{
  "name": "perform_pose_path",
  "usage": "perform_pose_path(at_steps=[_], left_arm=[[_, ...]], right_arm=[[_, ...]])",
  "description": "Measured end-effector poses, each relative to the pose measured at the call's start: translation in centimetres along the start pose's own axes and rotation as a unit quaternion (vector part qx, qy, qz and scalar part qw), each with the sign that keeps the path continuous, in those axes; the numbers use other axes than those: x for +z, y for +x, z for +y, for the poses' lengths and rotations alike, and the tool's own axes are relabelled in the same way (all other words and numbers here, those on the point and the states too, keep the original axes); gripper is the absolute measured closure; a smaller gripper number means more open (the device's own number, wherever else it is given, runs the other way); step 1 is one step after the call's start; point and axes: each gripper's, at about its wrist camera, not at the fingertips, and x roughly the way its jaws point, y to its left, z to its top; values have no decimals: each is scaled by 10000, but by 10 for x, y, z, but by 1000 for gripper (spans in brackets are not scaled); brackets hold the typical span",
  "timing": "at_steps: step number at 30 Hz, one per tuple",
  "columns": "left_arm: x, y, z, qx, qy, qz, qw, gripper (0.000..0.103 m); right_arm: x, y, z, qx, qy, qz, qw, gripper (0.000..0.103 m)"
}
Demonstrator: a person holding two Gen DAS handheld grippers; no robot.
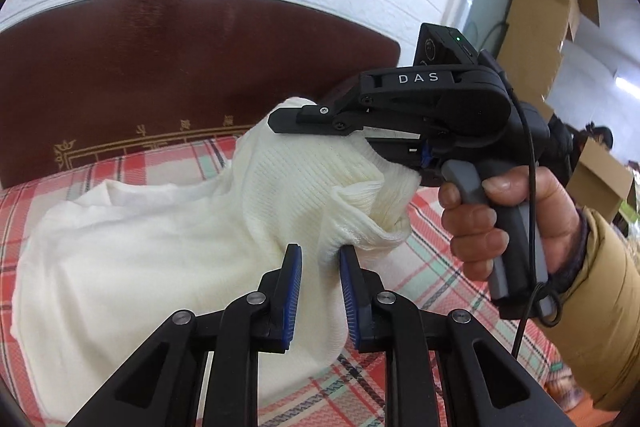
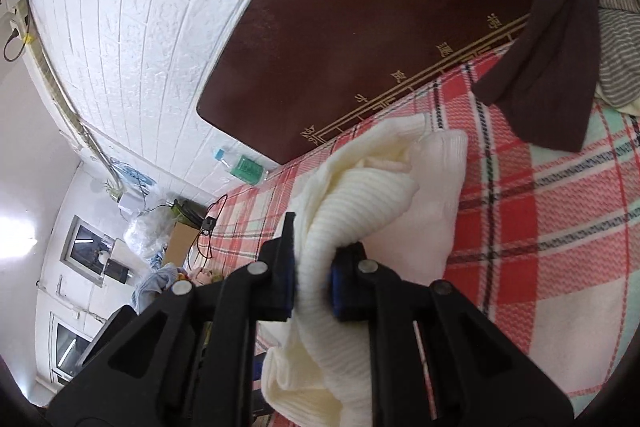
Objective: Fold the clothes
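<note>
Right gripper (image 2: 310,267) tips buried in cream sweater (image 1: 168,235), jaws pinching its ribbed fold; left gripper (image 1: 320,259) jaws pinching it too; sweater heaped on plaid bed (image 2: 540,227); cardboard boxes (image 1: 540,11) at 2 o'clock, contents unseen.

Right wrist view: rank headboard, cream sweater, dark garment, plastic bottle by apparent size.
1. headboard
2. cream sweater, though it sits close to the camera, so that inflates it
3. dark garment
4. plastic bottle
</note>
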Motion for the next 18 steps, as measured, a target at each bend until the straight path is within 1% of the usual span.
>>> perform_pose_path(at_steps=[6,11,18], left_arm=[[-3,-18,27,-20,-425,-170,9989,84],[-8,-33,44,52,-677,-250,9974,84],[-23,-55,72,157,-1073,-334,9935,84]], right_arm=[[1,36,20,148,116,86,9998,88],[1,73,34,241,243,222,9992,88],[-5,129,41,87,411,488,9979,88]])
